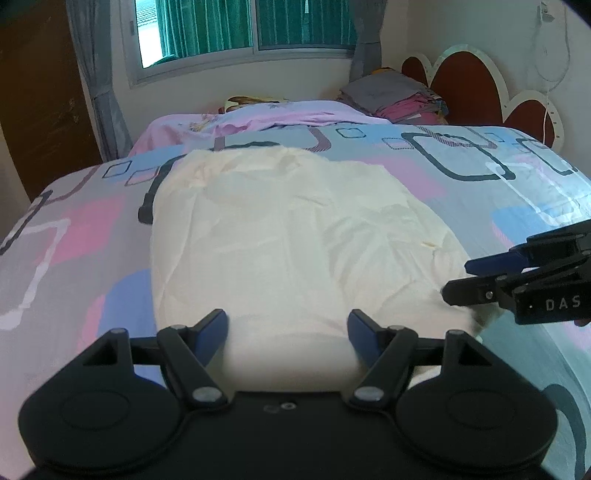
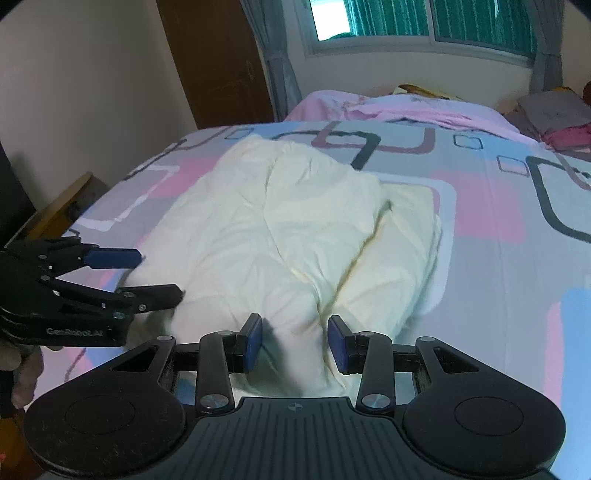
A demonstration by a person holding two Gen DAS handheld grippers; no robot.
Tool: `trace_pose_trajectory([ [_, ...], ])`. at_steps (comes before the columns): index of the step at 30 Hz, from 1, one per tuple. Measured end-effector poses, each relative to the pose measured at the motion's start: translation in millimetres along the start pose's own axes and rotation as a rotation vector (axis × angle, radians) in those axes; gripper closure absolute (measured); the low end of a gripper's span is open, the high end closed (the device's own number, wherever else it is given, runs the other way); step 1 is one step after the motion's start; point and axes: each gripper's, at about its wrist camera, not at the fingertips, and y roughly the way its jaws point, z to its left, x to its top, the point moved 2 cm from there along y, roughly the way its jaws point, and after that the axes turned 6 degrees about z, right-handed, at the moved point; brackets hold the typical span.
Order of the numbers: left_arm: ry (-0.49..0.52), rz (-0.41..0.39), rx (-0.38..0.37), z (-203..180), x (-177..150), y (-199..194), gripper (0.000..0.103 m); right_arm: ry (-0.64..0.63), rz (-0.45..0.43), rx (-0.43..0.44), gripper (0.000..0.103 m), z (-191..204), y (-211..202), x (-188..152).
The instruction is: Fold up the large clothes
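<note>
Cream garment (image 1: 288,236) on bedspread (image 1: 74,236), spread ahead of released left gripper (image 1: 288,325) and right gripper (image 2: 294,339); jaws straddling several layers may pinch bedspread too.

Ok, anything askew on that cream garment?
Yes: the cream garment lies rumpled on the bed, and a folded-over layer runs diagonally, leaving its right edge uneven. No damage or stains show.

Garment (image 1: 295,236) spread on bed (image 1: 74,236), folded pile (image 1: 399,99) behind, window (image 1: 243,29) beyond.
</note>
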Motion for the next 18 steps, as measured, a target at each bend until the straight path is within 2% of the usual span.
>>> trace_pose_trajectory([
  [7,-0.002,0.028,0.021,-4,-17,7,0.029,-0.002,0.047,-0.001,0.064,-7,17,-10],
  [14,-0.053,-0.042,0.040,20,-16,-21,0.030,-0.009,-0.073,-0.016,0.064,-12,-22,5],
  [18,-0.108,-0.029,0.041,36,-22,-19,0.030,0.014,-0.049,0.000,0.064,-14,-21,-3],
])
